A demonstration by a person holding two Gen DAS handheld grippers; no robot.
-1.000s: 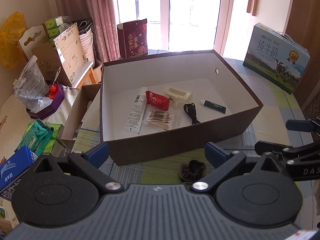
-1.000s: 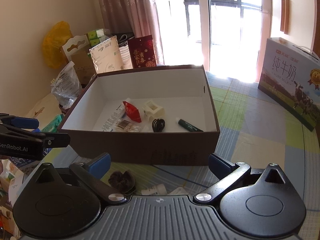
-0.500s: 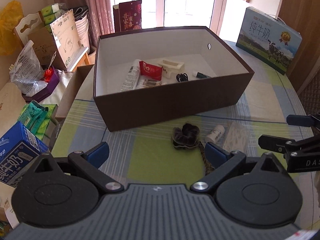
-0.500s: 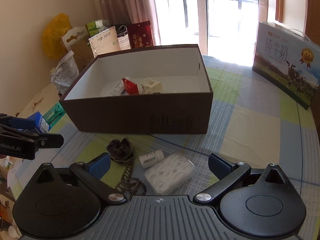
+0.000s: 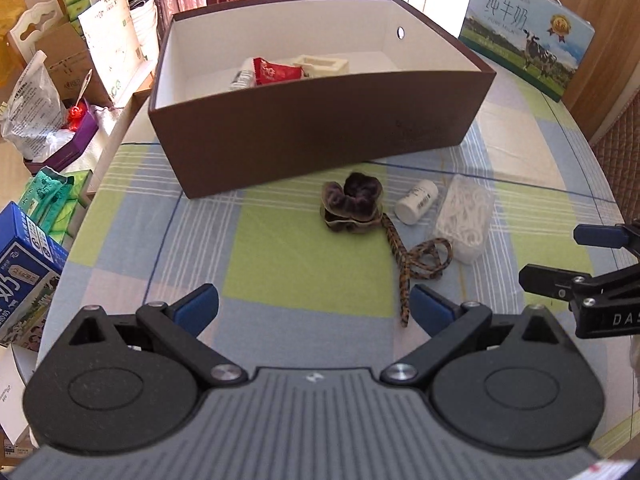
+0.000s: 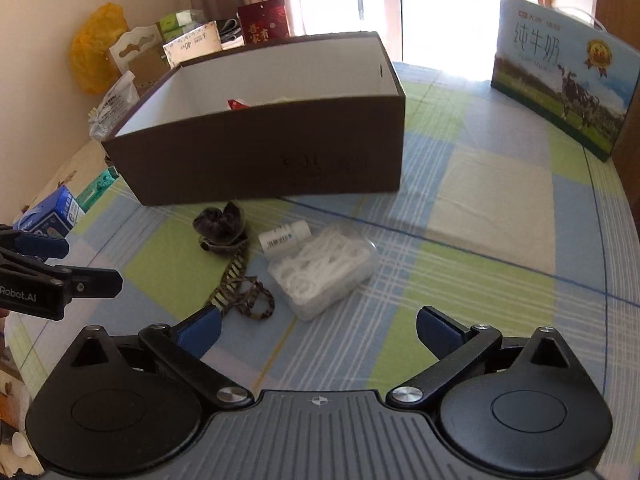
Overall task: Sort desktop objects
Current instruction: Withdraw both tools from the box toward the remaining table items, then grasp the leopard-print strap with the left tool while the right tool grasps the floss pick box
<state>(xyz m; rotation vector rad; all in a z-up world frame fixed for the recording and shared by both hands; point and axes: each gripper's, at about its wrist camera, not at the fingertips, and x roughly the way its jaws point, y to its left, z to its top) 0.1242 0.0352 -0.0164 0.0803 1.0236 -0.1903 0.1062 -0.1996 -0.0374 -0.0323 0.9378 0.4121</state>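
A brown box [image 5: 320, 132] [image 6: 256, 160] with a white inside stands on the checked tablecloth and holds a red packet [image 5: 276, 70], a cream holder [image 5: 320, 65] and other small items. In front of it lie a dark scrunchie [image 5: 352, 204] [image 6: 222, 226], a small white bottle [image 5: 416, 202] [image 6: 285, 237], a clear box of white floss picks [image 5: 464, 220] [image 6: 324, 270] and a patterned band [image 5: 412, 260] [image 6: 240, 288]. My left gripper [image 5: 314, 310] is open and empty, short of these items. My right gripper [image 6: 318, 330] is open and empty, just short of the floss box.
A milk carton box [image 5: 524, 28] [image 6: 560, 72] stands at the table's back right. Left of the table are a blue milk pack [image 5: 24, 272], green packets [image 5: 52, 200], cardboard boxes and bags [image 5: 80, 48]. Each gripper shows at the edge of the other's view.
Both grippers have pulled back from over the box and dropped lower. The scrunchie, bottle, floss box and band have come into full view. Both stay open.
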